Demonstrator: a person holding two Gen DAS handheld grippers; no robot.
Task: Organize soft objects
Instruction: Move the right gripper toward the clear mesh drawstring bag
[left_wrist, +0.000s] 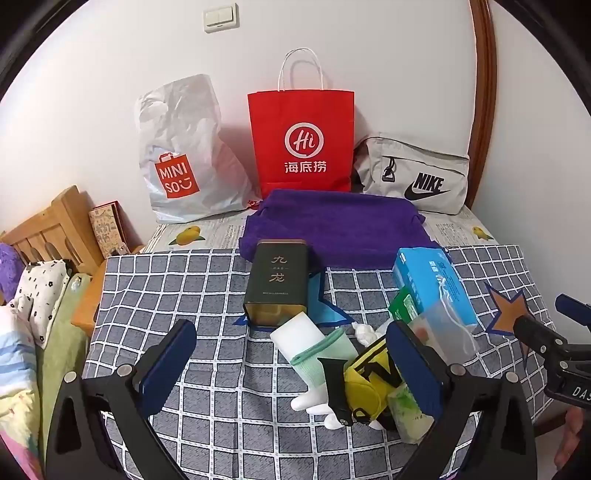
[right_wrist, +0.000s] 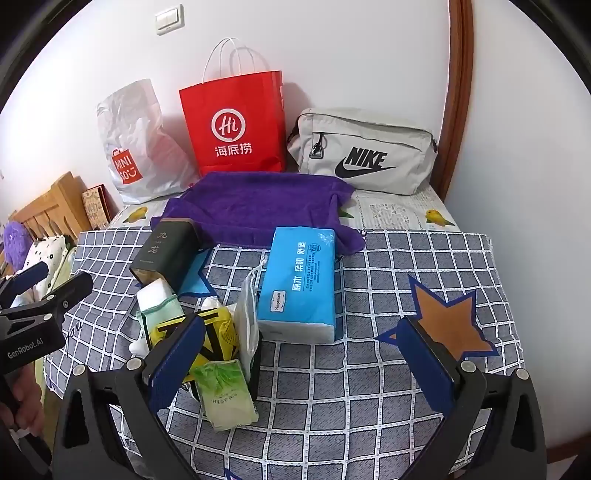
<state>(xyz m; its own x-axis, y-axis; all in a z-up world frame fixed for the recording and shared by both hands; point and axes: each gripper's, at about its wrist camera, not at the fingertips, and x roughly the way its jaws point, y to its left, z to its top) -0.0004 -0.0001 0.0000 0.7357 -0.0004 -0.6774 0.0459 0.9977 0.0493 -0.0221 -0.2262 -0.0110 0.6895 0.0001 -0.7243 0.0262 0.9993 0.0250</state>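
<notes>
A pile of small things lies on the checked cloth (left_wrist: 207, 295): a white foam block (left_wrist: 299, 332), a green mesh cloth (left_wrist: 321, 358), a yellow pouch (left_wrist: 369, 384), a white glove (left_wrist: 317, 406), a small green tissue pack (right_wrist: 225, 395) and a bagged mask (right_wrist: 247, 317). A blue tissue pack (right_wrist: 299, 284) and a dark tea tin (right_wrist: 162, 247) lie beside them. Behind spreads a purple towel (right_wrist: 258, 206). My left gripper (left_wrist: 291, 369) hovers open over the pile, touching nothing. My right gripper (right_wrist: 304, 363) stands open over bare cloth, right of the pile.
Against the wall stand a white Miniso plastic bag (right_wrist: 136, 147), a red paper bag (right_wrist: 236, 125) and a grey Nike bag (right_wrist: 362, 155). An orange star patch (right_wrist: 447, 321) marks the cloth at the right. Bedding and a wooden frame (left_wrist: 48, 229) lie to the left.
</notes>
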